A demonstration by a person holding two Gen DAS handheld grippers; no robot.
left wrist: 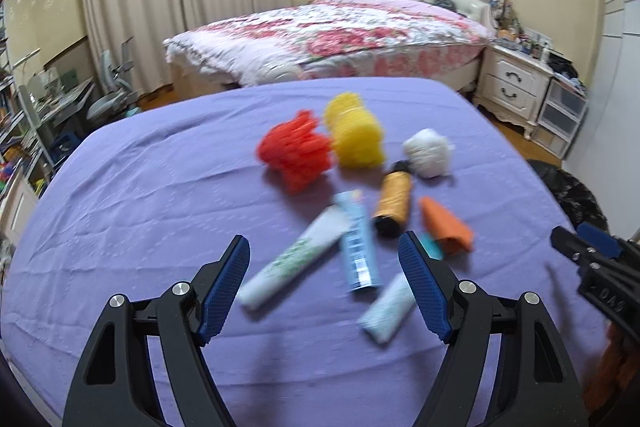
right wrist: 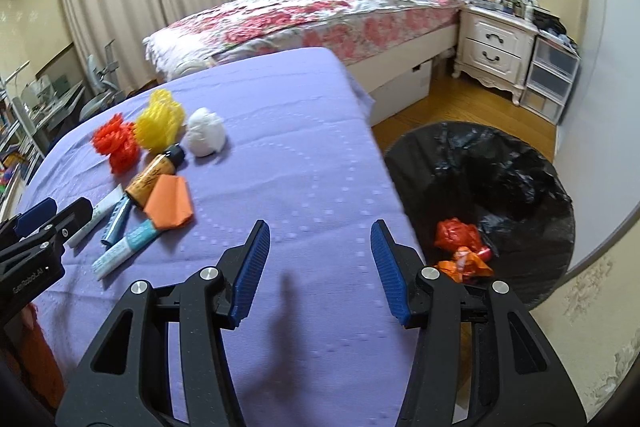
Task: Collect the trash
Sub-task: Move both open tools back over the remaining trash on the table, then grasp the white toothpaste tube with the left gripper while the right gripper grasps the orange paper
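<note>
Table [right wrist: 304, 155], draped in a purple cloth, carrying a cluster of trash toward its left side: one red mesh puff [left wrist: 296, 151], one yellow mesh puff [left wrist: 356, 135] touching it, one white crumpled wad [left wrist: 426, 151] just beside, one amber bottle with black cap [left wrist: 394, 201] lying on its side, one folded orange paper [left wrist: 446, 223] near the bottle, three squeeze tubes, namely a white-and-green tube [left wrist: 294, 263], a blue tube [left wrist: 358, 243] crossing its upper end, and a pale tube [left wrist: 390, 309] nearest the viewer. Bin [right wrist: 560, 211], lined with a black bag, standing on the wooden floor just beside the table's right edge; contents: a red crumpled wrapper [right wrist: 456, 233] and an orange-and-white wrapper [right wrist: 466, 263] below it. Left claw [left wrist: 324, 247]: spread wide, nothing gripped, hovering above the tubes. Right claw [right wrist: 320, 231]: released and empty, poised over the bare cloth at the table's right edge, close to the bin. Background: bed with floral cover [right wrist: 320, 11], white nightstand [right wrist: 494, 51].
</note>
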